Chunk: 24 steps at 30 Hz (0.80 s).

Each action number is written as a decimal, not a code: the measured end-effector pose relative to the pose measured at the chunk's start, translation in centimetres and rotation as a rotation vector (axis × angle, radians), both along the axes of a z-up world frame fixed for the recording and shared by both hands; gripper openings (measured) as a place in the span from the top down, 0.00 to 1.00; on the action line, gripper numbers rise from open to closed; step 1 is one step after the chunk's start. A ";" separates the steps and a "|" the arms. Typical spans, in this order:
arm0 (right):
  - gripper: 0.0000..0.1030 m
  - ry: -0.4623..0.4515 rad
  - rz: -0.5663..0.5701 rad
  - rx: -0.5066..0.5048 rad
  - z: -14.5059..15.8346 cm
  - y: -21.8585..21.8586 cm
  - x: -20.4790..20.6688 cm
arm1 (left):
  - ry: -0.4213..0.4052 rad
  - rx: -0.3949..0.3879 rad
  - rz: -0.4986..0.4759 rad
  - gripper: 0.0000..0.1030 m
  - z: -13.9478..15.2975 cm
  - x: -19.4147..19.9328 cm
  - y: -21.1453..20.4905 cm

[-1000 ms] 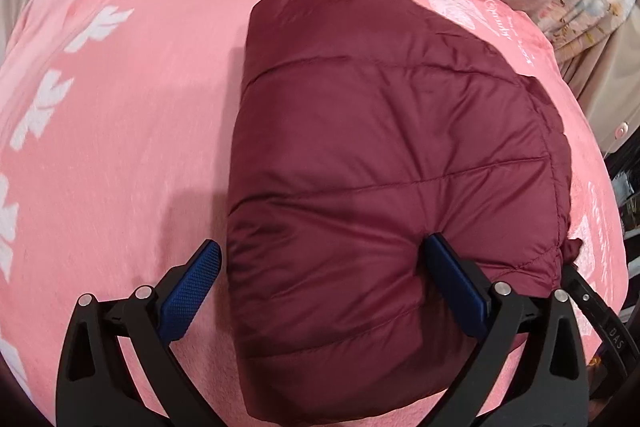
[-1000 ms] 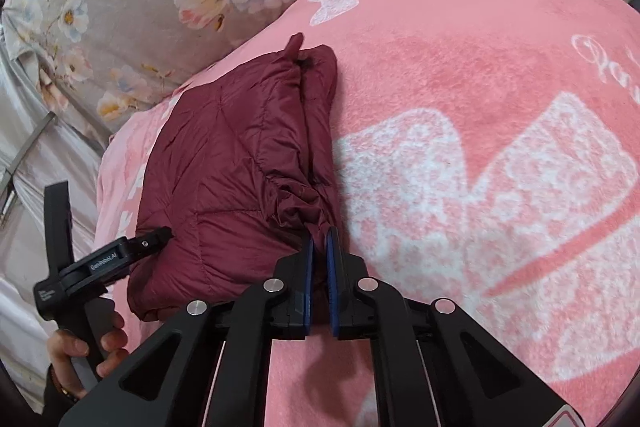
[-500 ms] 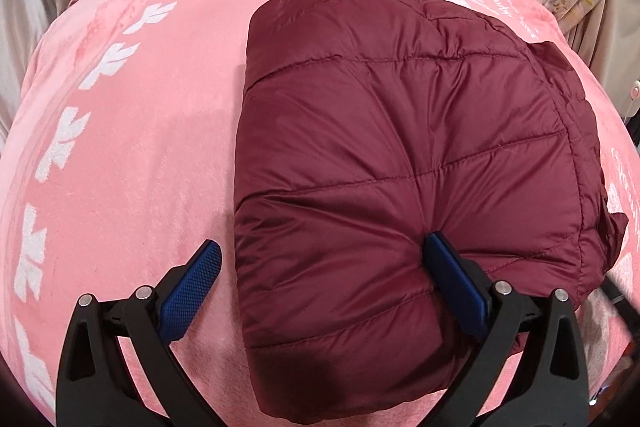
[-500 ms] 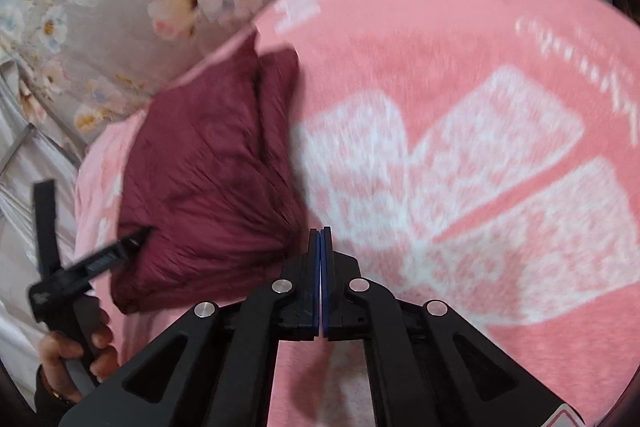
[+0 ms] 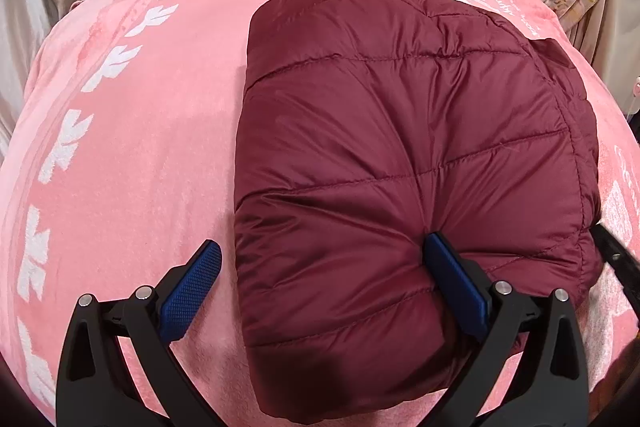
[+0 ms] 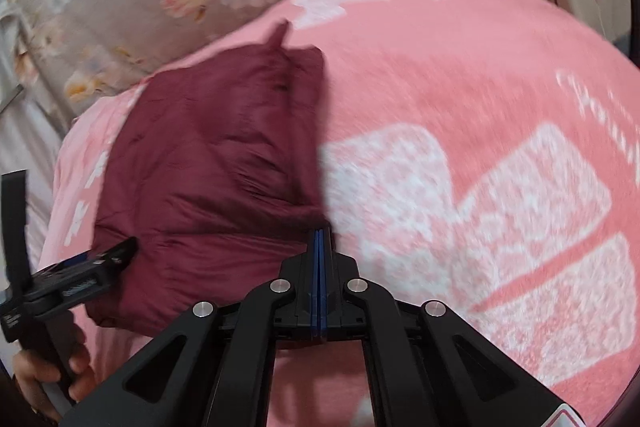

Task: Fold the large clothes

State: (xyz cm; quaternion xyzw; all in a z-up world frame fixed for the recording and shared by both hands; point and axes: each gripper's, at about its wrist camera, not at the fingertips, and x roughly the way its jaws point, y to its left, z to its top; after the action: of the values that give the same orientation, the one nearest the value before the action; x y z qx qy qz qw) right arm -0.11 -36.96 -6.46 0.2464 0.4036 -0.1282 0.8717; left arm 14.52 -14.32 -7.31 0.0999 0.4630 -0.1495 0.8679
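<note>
Both tools differed: left gripper [image 5: 320, 275] gaped astride the folded jacket [image 5: 408, 163], right gripper [image 6: 320, 247] sat pinched empty, so pressing evenly seemed best.

both wrist views look steeply down, close over the pink blanket [image 5: 132, 163]; they share the maroon jacket [image 5: 400, 167].

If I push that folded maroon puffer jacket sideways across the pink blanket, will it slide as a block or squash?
The maroon puffer jacket will probably squash first: one left gripper finger already dents its quilting. Its shiny shell looks slippery, but the fleecy pink blanket may drag. The puffy folded layers may spring open.
</note>
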 end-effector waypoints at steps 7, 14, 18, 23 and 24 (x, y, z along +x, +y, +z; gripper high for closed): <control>0.97 0.040 0.033 -0.021 -1.6 0.7 0.0 | 0.004 -0.005 0.014 0.04 -0.3 0.3 0.0; 0.90 -0.002 -0.012 0.032 1.0 -0.8 -0.8 | 0.014 0.022 0.008 0.04 0.7 0.3 -0.5; 0.80 -0.083 -0.017 0.006 4.2 -1.7 -0.9 | 0.049 0.010 0.020 0.04 1.2 0.8 -0.5; 0.30 -0.163 0.018 0.032 6.4 -2.3 1.3 | 0.071 0.000 0.023 0.05 1.9 1.6 -0.4; 0.29 -0.157 0.023 0.039 6.4 -2.4 1.9 | 0.073 -0.009 0.023 0.05 2.2 1.8 -0.3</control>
State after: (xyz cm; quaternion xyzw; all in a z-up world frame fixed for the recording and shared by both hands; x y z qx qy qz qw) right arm 1.83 -39.34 -0.10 0.2680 0.3392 -0.0906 0.8972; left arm 16.30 -14.63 -5.12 0.0853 0.4949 -0.1453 0.8525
